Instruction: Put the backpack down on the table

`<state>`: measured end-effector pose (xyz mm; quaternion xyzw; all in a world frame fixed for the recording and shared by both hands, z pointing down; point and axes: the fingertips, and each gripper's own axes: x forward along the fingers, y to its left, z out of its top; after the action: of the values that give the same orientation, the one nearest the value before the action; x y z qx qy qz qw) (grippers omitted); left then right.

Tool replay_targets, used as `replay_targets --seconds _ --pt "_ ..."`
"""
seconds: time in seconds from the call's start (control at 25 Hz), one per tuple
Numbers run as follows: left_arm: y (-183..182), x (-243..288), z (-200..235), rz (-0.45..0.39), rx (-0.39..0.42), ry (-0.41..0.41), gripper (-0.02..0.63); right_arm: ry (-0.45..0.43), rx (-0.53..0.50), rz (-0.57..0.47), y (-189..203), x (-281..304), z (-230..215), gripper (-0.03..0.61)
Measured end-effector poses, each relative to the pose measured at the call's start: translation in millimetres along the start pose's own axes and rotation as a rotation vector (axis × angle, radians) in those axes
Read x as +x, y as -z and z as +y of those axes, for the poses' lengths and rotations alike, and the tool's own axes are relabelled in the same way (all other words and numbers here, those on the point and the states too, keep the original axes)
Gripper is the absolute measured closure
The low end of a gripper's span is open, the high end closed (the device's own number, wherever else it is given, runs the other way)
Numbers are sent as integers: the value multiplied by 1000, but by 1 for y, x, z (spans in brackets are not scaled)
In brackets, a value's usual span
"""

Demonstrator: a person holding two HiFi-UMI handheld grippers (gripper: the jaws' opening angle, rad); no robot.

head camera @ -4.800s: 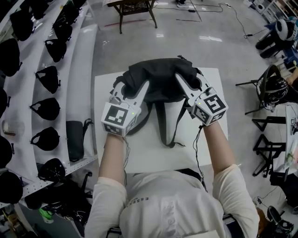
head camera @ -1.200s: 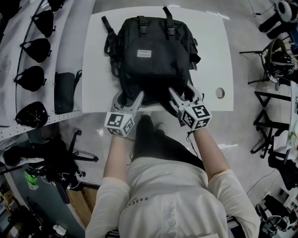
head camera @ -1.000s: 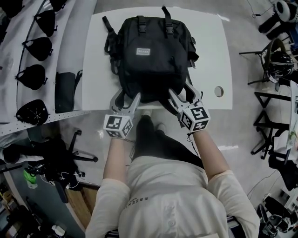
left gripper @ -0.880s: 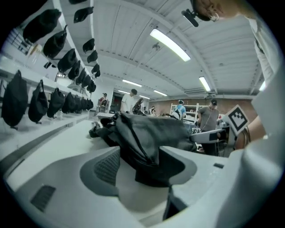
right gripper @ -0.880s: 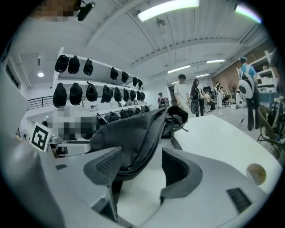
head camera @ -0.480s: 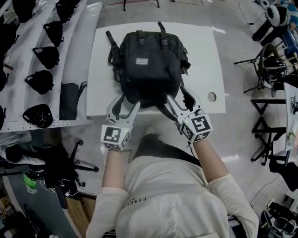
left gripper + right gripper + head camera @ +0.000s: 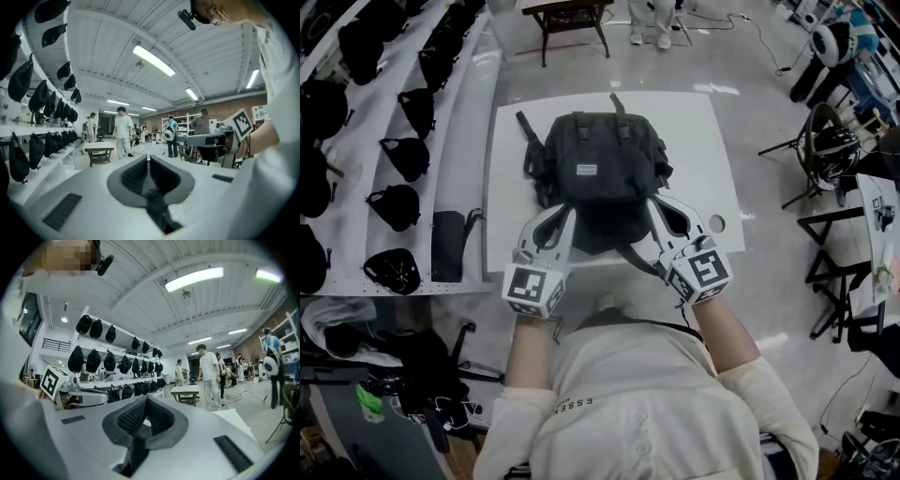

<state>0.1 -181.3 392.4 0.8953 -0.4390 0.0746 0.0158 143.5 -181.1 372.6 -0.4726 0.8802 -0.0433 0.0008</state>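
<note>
The black backpack (image 7: 598,169) lies flat on the white table (image 7: 705,141), front panel up, its straps (image 7: 630,253) trailing over the near edge. My left gripper (image 7: 566,214) and right gripper (image 7: 655,205) hover side by side over the pack's near end, apart from it. Both have just been closing and now stand shut with nothing between the pads. In the left gripper view the jaws (image 7: 148,161) meet against the open room, with the right gripper (image 7: 220,140) alongside. The right gripper view shows its jaws (image 7: 145,406) together too.
Shelves of black bags (image 7: 398,150) run along the left, with a dark case (image 7: 448,246) beside the table. A round hole (image 7: 717,223) marks the table's near right corner. A wooden bench (image 7: 572,14) stands beyond it, stands and gear (image 7: 827,159) at right. People walk in the distance (image 7: 124,131).
Both grippers have let go of the backpack, risen from its near edge and closed their jaws. The backpack stays flat on the table.
</note>
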Motion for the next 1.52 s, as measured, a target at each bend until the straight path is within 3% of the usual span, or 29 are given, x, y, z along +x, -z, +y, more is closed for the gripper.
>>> replay_targets --seconds 0.08,0.4,0.88,1.52 --pt "-11 3 3 -10 5 15 611 8 -5 -20 -10 2 -2 565" --pt "-36 5 14 -18 -2 61 611 -1 -50 -12 -28 9 4 565" --pt "-44 -6 20 -15 38 84 611 -21 -80 -43 -36 17 25 565" --pt "-54 -6 22 -22 53 90 611 44 -98 -59 -43 21 18 565"
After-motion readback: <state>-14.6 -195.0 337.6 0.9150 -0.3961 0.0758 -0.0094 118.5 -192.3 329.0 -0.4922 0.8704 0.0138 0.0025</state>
